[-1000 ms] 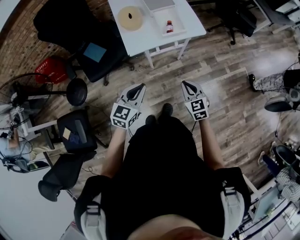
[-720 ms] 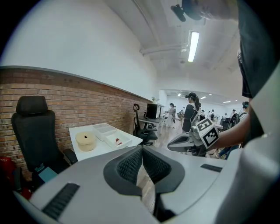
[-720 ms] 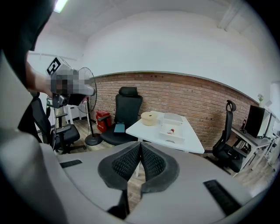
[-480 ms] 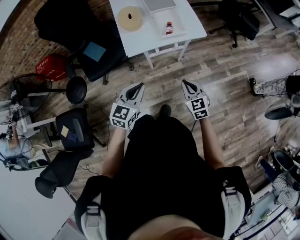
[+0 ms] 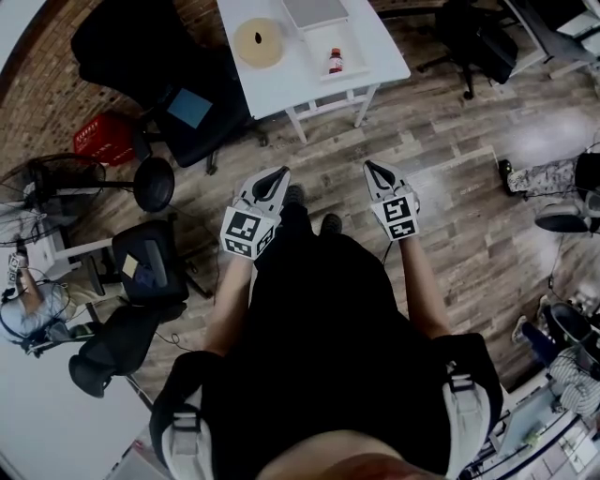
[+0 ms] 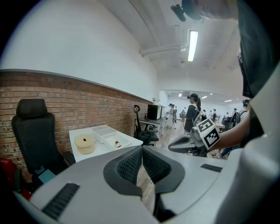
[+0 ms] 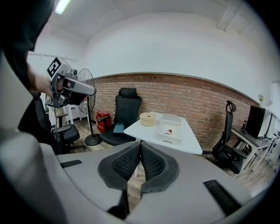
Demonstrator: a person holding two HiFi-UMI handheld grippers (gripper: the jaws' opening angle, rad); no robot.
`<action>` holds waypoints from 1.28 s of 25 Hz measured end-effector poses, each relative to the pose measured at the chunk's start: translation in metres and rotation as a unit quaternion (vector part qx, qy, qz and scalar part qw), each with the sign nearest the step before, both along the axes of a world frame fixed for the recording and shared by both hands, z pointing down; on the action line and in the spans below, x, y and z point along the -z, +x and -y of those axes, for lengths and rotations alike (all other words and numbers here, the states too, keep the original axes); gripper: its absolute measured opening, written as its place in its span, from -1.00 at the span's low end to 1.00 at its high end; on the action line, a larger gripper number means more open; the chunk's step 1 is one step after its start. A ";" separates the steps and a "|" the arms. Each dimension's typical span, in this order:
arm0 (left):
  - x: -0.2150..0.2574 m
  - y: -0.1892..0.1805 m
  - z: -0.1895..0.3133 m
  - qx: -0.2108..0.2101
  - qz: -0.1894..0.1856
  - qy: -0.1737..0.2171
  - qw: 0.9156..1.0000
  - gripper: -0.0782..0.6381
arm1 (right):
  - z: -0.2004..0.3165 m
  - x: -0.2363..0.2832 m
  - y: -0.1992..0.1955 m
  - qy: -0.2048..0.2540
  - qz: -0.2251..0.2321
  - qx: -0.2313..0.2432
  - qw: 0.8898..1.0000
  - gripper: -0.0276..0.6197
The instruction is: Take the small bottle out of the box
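Observation:
The small bottle (image 5: pixel 335 61), red-capped, stands in a shallow white box (image 5: pixel 349 50) on a white table (image 5: pixel 281 80) far ahead of me. It also shows in the left gripper view as the bottle (image 6: pixel 117 144) and in the right gripper view as the bottle (image 7: pixel 167 131) in the box (image 7: pixel 171 138). My left gripper (image 5: pixel 280 172) and right gripper (image 5: pixel 367 166) are held side by side over the wooden floor, well short of the table. Both are shut with nothing between their pads, seen close in the left gripper (image 6: pixel 141 149) and the right gripper (image 7: pixel 140 145).
A tan round object (image 5: pixel 259 41) and a white lid (image 5: pixel 316 10) also lie on the table. Black office chairs (image 5: pixel 159 80) stand left of it, with a red basket (image 5: pixel 101 138) and a floor fan (image 5: pixel 152 183). Another chair (image 5: pixel 480 37) stands to the right.
The view has shifted slightly toward the table, and a foot has come forward between the grippers. Both grippers stay shut and level.

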State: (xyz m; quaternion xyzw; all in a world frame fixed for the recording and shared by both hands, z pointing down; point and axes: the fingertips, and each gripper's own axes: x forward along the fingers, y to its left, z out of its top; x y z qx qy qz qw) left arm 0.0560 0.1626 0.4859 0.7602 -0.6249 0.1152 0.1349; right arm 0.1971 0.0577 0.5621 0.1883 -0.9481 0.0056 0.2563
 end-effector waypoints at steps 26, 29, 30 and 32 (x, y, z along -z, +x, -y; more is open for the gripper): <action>-0.003 -0.026 0.050 -0.035 -0.013 -0.001 0.999 -0.72 | 0.032 -0.004 -0.019 -0.004 -0.018 -0.024 1.000 -0.92; -0.006 -0.030 0.057 -0.040 -0.017 0.000 0.999 -0.72 | 0.034 -0.006 -0.022 -0.003 -0.023 -0.027 0.999 -0.92; -0.007 -0.032 0.060 -0.042 -0.017 0.001 0.999 -0.72 | 0.036 -0.007 -0.022 -0.003 -0.024 -0.030 0.999 -0.92; -0.008 -0.035 0.064 -0.049 -0.019 0.002 0.999 -0.72 | 0.039 -0.007 -0.023 -0.002 -0.027 -0.035 0.999 -0.92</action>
